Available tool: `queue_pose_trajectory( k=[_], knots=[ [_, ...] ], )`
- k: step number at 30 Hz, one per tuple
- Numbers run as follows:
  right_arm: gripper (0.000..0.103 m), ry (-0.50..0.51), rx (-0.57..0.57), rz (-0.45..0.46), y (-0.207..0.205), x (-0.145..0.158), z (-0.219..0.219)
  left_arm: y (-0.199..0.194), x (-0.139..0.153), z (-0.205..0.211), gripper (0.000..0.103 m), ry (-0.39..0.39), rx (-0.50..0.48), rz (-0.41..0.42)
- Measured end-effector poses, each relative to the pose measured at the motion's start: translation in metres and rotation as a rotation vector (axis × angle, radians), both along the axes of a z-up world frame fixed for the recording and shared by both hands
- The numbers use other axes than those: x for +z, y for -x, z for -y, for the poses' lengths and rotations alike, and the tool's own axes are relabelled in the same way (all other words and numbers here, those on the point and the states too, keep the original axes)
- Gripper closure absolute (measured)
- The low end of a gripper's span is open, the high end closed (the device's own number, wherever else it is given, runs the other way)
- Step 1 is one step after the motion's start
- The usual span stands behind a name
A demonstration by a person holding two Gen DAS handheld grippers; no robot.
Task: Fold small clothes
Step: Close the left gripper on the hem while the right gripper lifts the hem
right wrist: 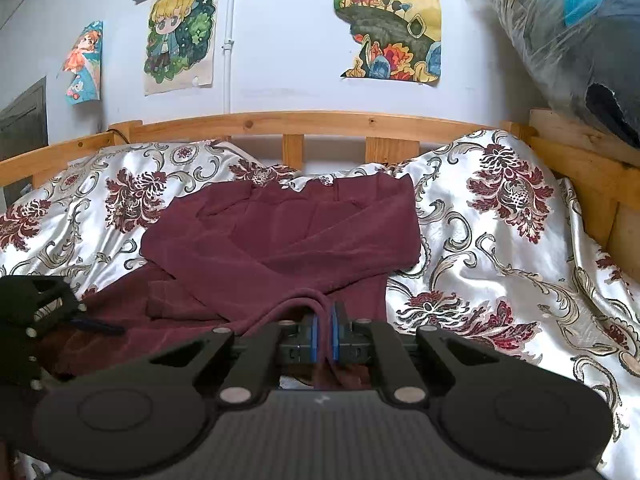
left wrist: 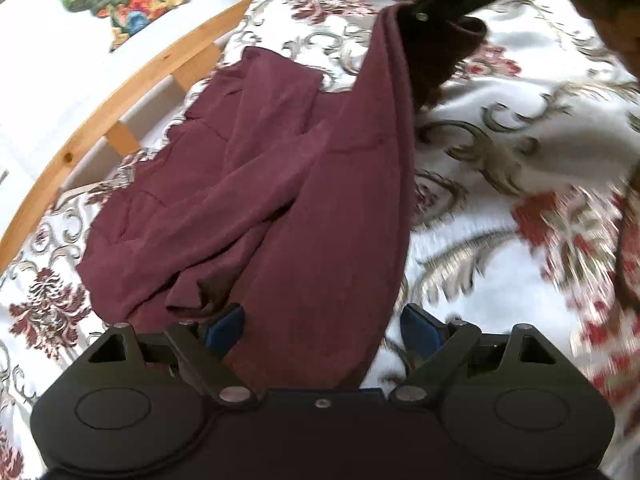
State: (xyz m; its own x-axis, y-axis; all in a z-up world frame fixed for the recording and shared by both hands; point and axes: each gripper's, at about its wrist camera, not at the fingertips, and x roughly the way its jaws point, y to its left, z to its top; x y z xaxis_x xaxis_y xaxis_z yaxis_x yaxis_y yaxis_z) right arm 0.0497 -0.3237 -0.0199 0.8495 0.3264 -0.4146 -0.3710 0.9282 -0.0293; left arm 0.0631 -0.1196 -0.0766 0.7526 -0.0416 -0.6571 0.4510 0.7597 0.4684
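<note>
A maroon long-sleeved garment [left wrist: 280, 184] lies partly folded on the floral bedspread [left wrist: 500, 152]. My left gripper [left wrist: 322, 330] is open, its blue pads wide apart, with the garment's near edge lying between them. My right gripper [right wrist: 324, 338] is shut on a fold of the garment's edge [right wrist: 296, 300]. In the left wrist view the right gripper [left wrist: 440, 16] shows at the top, holding a corner of the cloth lifted. In the right wrist view the garment [right wrist: 288, 240] lies with its sleeves crossed over the body, and the left gripper [right wrist: 36, 320] is at the left.
A wooden bed rail [right wrist: 304, 124] runs along the wall behind the bedspread [right wrist: 500, 240]. Drawings [right wrist: 388, 20] hang on the wall. A plastic-wrapped bundle [right wrist: 572, 40] sits at the upper right on the bed frame.
</note>
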Motion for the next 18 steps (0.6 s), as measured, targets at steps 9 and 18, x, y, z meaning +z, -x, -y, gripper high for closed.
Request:
queue_pose_trajectory(
  k=[9, 18],
  knots=[
    [0.095, -0.008, -0.031, 0.029, 0.009, 0.004, 0.007, 0.011, 0.005, -0.021, 0.059, -0.13, 0.099, 0.066],
    [0.095, 0.02, -0.021, 0.046, 0.019, 0.005, -0.001, 0.032, 0.015, -0.075, 0.074, -0.127, 0.205, 0.098]
  ],
)
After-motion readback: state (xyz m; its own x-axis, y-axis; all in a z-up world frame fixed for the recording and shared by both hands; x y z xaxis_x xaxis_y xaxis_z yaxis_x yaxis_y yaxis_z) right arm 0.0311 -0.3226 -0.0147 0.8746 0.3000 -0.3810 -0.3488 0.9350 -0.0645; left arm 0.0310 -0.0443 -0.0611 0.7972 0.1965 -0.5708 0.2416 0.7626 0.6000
